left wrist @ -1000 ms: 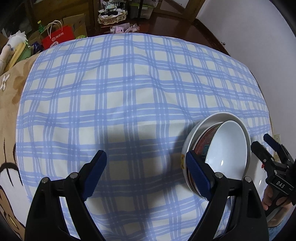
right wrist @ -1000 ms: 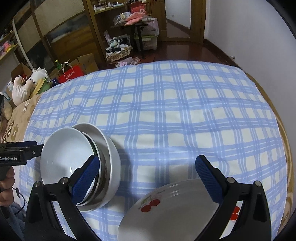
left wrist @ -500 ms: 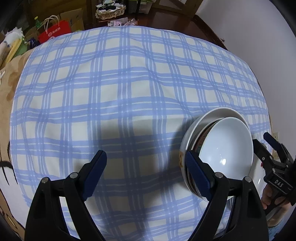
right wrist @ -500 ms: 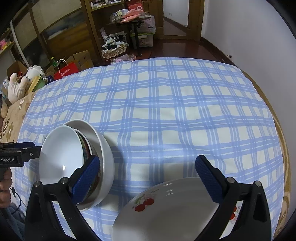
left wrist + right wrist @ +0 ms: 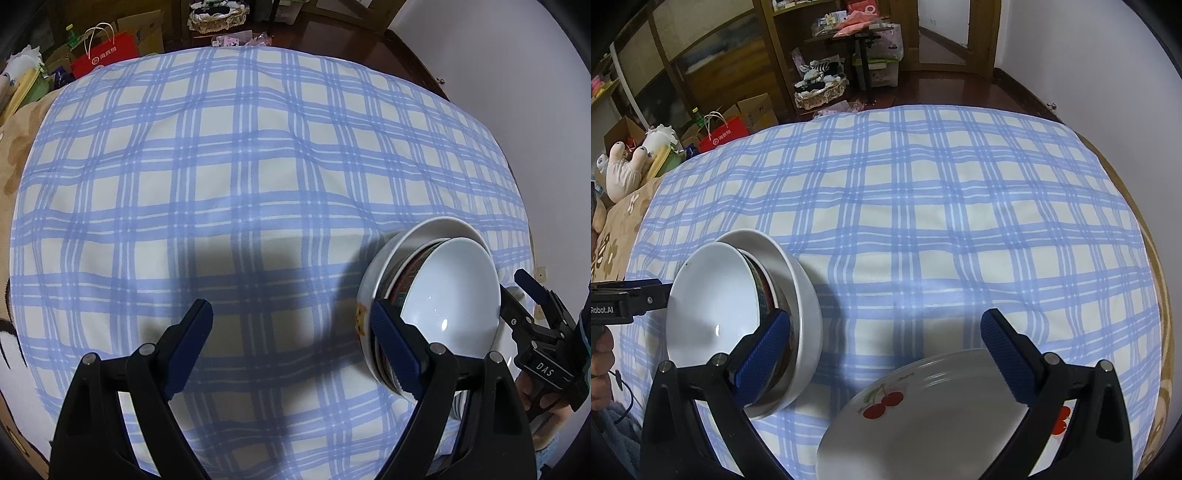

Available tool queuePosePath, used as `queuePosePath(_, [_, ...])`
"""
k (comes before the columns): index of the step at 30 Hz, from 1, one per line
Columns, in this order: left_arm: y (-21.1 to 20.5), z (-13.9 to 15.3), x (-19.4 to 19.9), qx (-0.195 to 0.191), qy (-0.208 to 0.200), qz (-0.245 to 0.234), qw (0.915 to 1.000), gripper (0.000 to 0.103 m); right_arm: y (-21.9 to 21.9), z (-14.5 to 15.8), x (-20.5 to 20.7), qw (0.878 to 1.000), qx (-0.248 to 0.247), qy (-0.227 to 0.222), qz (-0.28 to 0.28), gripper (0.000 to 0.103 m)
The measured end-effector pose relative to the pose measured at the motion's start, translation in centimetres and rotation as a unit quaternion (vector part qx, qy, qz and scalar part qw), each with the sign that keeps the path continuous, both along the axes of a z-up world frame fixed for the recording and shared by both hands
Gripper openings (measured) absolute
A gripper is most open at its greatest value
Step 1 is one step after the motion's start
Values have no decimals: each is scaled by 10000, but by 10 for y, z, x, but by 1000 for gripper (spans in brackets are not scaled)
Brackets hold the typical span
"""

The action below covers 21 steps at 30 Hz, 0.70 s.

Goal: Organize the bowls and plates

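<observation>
A stack of nested bowls stands on the blue checked cloth: a white top bowl (image 5: 450, 295) in a patterned bowl in a larger white bowl (image 5: 391, 258). It also shows in the right wrist view (image 5: 713, 295). My left gripper (image 5: 291, 343) is open, its right finger beside the stack. My right gripper (image 5: 882, 354) is open, its left finger by the stack's rim. A white plate with red cherries (image 5: 923, 417) lies under the right gripper. The right gripper also shows at the left wrist view's right edge (image 5: 532, 306).
The cloth (image 5: 923, 221) covers a round table that ends close to the white wall on the right. Beyond the far edge are boxes, a red bag (image 5: 724, 136), a basket (image 5: 820, 92) and wooden shelves. A soft toy (image 5: 624, 166) lies at far left.
Both views have shifted slightly; the bowl stack and plate stay in place. Both grippers stay open.
</observation>
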State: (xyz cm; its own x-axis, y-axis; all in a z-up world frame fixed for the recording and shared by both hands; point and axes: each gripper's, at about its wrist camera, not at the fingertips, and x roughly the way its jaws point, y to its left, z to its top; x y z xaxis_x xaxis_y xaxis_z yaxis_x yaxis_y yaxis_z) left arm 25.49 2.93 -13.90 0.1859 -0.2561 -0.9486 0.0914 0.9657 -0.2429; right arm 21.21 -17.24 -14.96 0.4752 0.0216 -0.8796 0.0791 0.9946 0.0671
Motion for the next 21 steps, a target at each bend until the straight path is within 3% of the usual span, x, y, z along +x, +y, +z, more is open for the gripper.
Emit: queuePosePath(21, [3,-7,5,-137,170,132,9997,88,-3,-1,1,9998,82,178,-99,103])
